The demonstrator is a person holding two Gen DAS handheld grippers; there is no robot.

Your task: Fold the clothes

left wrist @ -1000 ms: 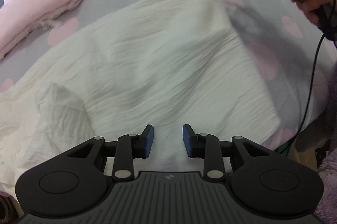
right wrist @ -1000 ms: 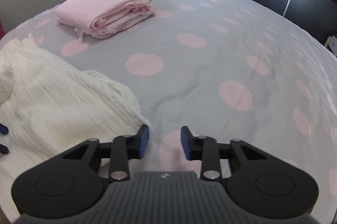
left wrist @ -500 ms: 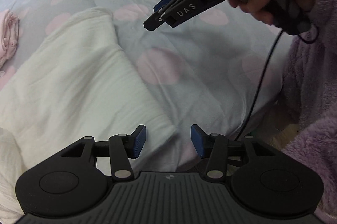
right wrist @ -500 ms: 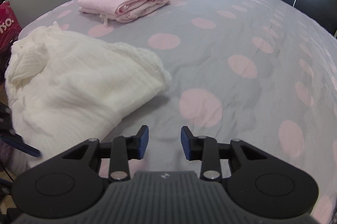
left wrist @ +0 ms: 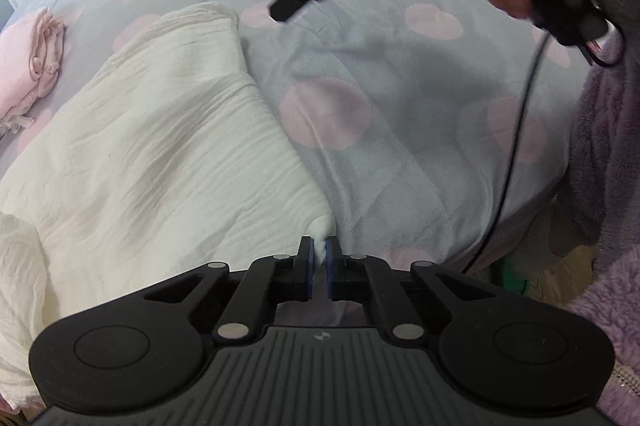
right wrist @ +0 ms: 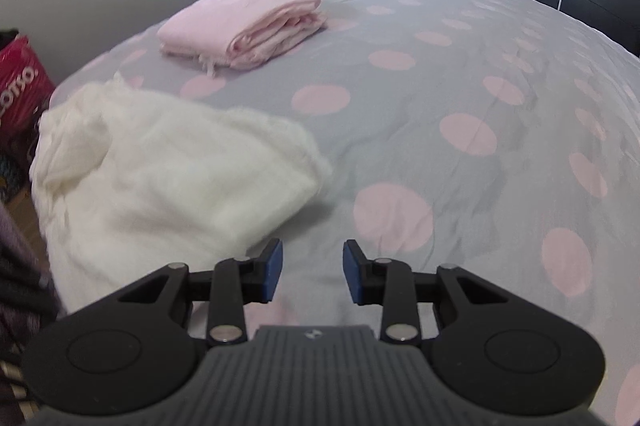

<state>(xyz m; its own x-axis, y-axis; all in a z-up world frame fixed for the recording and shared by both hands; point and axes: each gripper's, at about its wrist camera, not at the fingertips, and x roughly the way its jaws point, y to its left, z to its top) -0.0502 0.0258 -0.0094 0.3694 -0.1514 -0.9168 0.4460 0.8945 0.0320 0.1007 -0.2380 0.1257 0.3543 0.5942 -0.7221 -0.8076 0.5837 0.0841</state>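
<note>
Item: crinkled cream-white cotton garment (left wrist: 160, 153), spread over the near edge of the grey bedspread with pink polka dots (left wrist: 400, 65), partly hanging off that edge. Left gripper (left wrist: 319, 262): jaws clenched on the garment's near corner. Right gripper (right wrist: 312, 272): jaws released, nothing between them, held above the bedspread just beside the garment. Folded pale pink cloth stack (right wrist: 244, 25): further in on the bed, well apart.

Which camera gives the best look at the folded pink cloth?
The right wrist view: the folded pink cloth lies whole on the polka-dot bedspread, its stacked layers showing. The left wrist view catches only its edge at the frame's left side.
</note>
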